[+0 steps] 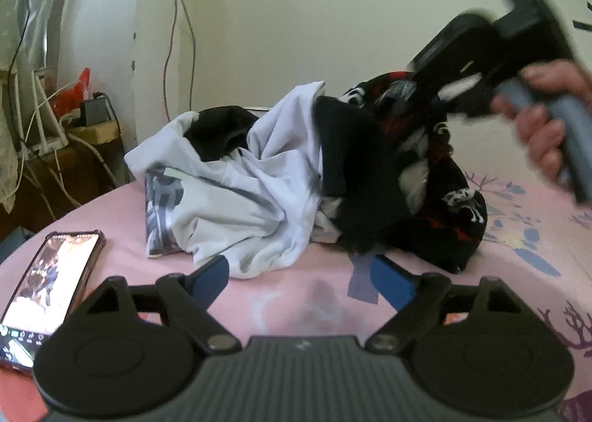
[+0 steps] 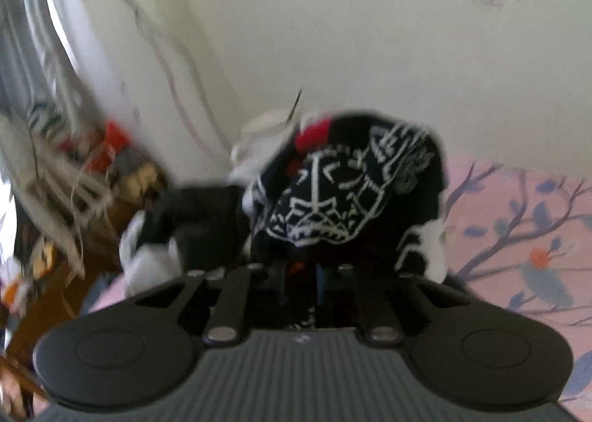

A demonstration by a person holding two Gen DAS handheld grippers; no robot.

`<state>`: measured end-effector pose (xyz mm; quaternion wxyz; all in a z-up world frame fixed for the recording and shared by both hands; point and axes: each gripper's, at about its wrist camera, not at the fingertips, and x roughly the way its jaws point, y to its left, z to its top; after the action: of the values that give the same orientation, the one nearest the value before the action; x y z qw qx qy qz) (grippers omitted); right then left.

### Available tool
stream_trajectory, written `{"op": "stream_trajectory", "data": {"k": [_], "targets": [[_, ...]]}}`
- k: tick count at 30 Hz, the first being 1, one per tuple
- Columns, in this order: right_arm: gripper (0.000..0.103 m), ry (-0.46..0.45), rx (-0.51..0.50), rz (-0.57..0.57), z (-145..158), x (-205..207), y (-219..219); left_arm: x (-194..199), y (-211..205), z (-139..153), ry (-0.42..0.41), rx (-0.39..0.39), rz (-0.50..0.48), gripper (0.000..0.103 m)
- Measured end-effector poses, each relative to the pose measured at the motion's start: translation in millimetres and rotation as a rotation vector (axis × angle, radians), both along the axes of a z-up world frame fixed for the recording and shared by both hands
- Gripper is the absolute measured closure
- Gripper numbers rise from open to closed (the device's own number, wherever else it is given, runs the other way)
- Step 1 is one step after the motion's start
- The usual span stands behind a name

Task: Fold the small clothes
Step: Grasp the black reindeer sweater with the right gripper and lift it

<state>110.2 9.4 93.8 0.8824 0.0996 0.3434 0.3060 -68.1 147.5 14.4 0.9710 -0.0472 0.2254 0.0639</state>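
Note:
A pile of small clothes lies on the pink bed sheet (image 1: 303, 311): a white garment (image 1: 240, 192) with a black piece on it, and a black garment with red and white pattern (image 1: 436, 170) on the right. My left gripper (image 1: 299, 281) is open and empty, just in front of the pile, low over the sheet. My right gripper (image 2: 301, 274) is shut on the black patterned garment (image 2: 333, 200) and holds it lifted above the pile; from the left wrist view the right gripper (image 1: 436, 89) enters from the upper right, blurred.
A phone (image 1: 48, 289) with a lit screen lies on the sheet at the left. A wooden stand with cables and a router (image 1: 48, 126) is beyond the bed's left edge. A cream wall is behind. The sheet's floral print (image 2: 525, 237) spreads to the right.

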Motion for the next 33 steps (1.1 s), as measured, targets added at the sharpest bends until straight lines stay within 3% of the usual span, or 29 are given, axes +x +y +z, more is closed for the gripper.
{"op": "stream_trajectory", "data": {"k": [5,8,12,15,18,20,23,28,29,30,31,33], "targets": [[0.1,-0.269,-0.006,-0.099,77,-26,-56,-1,9,1,-0.005,-0.053,-0.005,0.019],[0.1,-0.383,-0.007,-0.09,119,-70,-105,-8,17,5,-0.035,-0.105,-0.036,0.017],[0.1,-0.435,-0.057,0.001,142,-139,-171,-15,21,12,-0.029,-0.192,-0.095,0.016],[0.098,-0.38,-0.085,0.126,128,-184,-201,-15,13,20,-0.016,-0.246,-0.159,0.015],[0.096,-0.22,-0.079,0.35,87,-229,-227,-13,-1,26,0.001,-0.247,-0.23,0.012],[0.096,-0.229,-0.086,0.393,64,-261,-240,-9,-11,28,0.009,-0.227,-0.255,0.01],[0.095,-0.231,-0.067,0.275,52,-267,-270,7,-26,31,0.033,-0.199,-0.256,0.01],[0.091,-0.215,-0.057,0.05,40,-210,-290,58,-47,40,0.083,-0.181,-0.269,0.012],[0.077,-0.202,-0.056,0.019,31,-194,-283,71,-49,44,0.098,-0.197,-0.263,0.013],[0.05,-0.184,-0.051,-0.014,21,-175,-278,87,-51,48,0.121,-0.226,-0.251,0.018],[0.039,-0.17,-0.047,-0.05,11,-167,-279,99,-54,52,0.138,-0.252,-0.245,0.028],[0.038,-0.149,-0.045,-0.114,-8,-137,-272,114,-71,64,0.127,-0.26,-0.302,0.031]]}}
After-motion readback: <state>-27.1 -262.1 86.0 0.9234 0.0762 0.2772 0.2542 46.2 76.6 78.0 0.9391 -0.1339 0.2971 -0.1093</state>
